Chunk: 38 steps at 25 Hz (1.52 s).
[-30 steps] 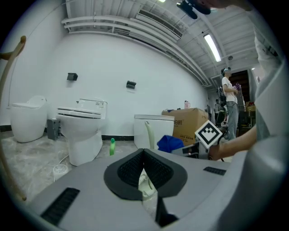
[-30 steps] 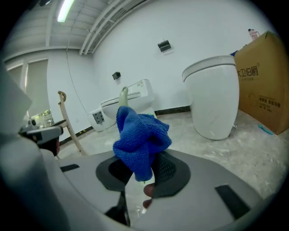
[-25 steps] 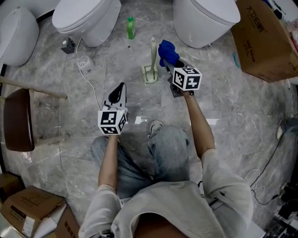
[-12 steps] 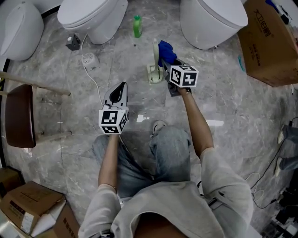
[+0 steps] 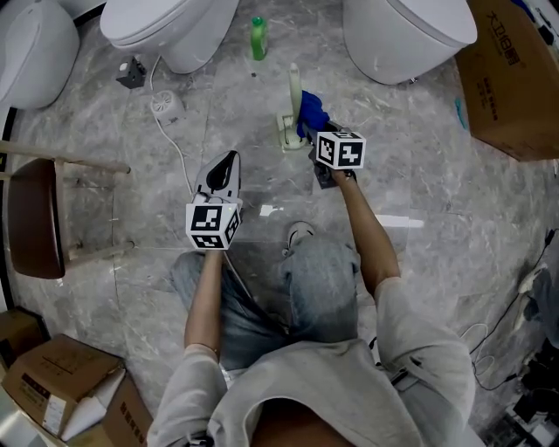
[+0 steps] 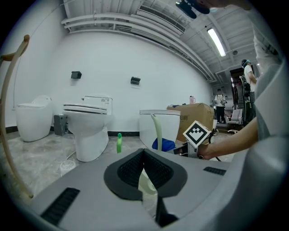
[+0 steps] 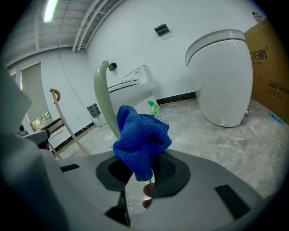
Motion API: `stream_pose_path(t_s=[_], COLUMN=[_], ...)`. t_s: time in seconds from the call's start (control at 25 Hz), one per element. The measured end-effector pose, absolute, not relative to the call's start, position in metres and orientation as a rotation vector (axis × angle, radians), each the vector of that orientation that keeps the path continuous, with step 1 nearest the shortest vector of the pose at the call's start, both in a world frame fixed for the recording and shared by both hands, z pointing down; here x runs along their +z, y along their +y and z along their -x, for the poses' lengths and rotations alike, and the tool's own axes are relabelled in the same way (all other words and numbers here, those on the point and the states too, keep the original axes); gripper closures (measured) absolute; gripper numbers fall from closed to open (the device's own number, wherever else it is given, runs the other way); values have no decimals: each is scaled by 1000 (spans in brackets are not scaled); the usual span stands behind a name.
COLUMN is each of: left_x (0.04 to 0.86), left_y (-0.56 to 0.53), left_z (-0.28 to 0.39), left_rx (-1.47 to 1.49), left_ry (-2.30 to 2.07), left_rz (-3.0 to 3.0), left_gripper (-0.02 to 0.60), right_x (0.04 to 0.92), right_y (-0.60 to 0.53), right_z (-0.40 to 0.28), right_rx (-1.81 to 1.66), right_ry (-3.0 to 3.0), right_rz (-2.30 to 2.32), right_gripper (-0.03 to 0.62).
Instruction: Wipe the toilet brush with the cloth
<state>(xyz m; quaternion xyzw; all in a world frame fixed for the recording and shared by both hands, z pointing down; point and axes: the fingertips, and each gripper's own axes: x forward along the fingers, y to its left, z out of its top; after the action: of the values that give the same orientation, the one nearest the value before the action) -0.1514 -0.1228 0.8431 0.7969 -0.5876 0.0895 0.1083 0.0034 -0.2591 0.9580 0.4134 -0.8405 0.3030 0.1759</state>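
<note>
A pale green toilet brush (image 5: 293, 100) stands upright in its holder (image 5: 287, 140) on the marble floor. My right gripper (image 5: 314, 131) is shut on a bunched blue cloth (image 5: 313, 112), and the cloth rests against the right side of the brush handle (image 7: 103, 97). In the right gripper view the cloth (image 7: 141, 140) bulges out above the jaws of the right gripper (image 7: 145, 177). My left gripper (image 5: 227, 164) hovers lower left of the brush, shut and holding nothing. From the left gripper (image 6: 144, 155) I see the brush handle (image 6: 157, 131) and the cloth (image 6: 165, 144) ahead.
White toilets (image 5: 170, 26) (image 5: 406, 35) stand at the back, with a green bottle (image 5: 258, 38) between them. A cardboard box (image 5: 515, 79) sits at the right, a brown stool (image 5: 35, 218) at the left, more boxes (image 5: 61, 393) at the lower left. A white cable (image 5: 179, 166) trails across the floor.
My right gripper has carried the blue cloth leftward up to the brush handle. The left gripper has stayed where it was.
</note>
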Motion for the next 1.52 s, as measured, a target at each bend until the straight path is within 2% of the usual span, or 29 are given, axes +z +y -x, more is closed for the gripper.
stream_pose_path(t_s=[0.48, 0.8, 1.08, 1.52], left_x=[860, 860, 851, 829], left_y=[-132, -133, -128, -112], left_z=[147, 150, 139, 129], left_rx=[314, 316, 278, 198], left_ry=[-1723, -1718, -1696, -1686], left_rz=[-2313, -2315, -2352, -2397], left_gripper=[563, 563, 563, 563], right_x=[1046, 1062, 1026, 875], right_y=[-245, -238, -242, -246], right_z=[-5, -19, -33, -38], right_rx=[986, 996, 949, 747], right_ry=[-2228, -2147, -2237, -2509], right_rz=[-1109, -1145, -1203, -1315], right_gripper=[488, 488, 488, 488])
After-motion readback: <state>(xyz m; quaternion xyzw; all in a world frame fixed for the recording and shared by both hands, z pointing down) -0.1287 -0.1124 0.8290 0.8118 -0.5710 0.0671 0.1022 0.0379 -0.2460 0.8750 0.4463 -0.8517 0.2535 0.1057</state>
